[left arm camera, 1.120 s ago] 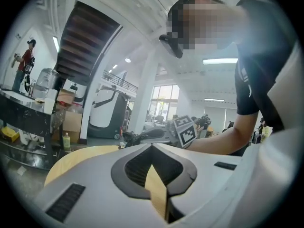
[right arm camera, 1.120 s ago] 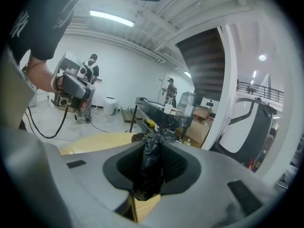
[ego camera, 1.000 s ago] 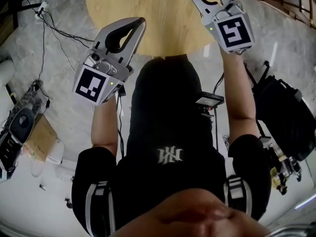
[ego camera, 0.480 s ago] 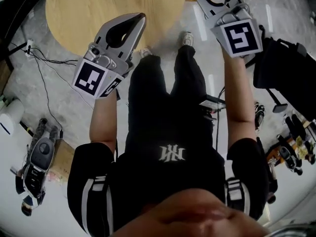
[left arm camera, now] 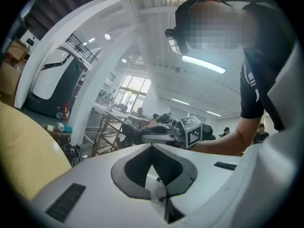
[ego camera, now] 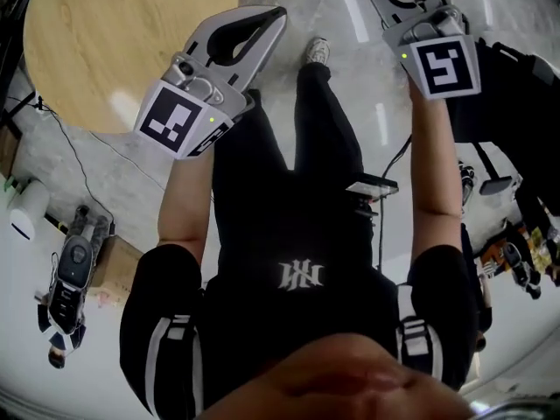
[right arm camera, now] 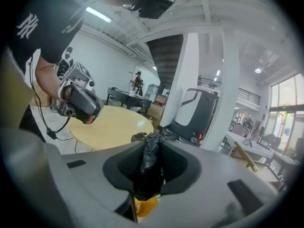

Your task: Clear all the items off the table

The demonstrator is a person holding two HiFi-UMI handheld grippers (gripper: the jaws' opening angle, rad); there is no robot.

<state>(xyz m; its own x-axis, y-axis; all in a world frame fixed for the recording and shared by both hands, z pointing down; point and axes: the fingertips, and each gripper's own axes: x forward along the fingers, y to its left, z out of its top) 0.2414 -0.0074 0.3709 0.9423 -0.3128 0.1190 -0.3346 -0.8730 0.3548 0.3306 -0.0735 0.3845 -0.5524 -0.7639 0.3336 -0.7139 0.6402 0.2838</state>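
Right tongs clamped on a bunched black bag — contents unseen; left tongs pressed together, holding nothing.

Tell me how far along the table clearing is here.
Done, apparently: the visible part of the round table shows nothing on it. In hand: the right hand-held gripper is clamped on a black bag, with a yellow item showing below it. The left hand-held gripper is shut and empty. Left: setting the bag down somewhere; no drop-off spot is evident.
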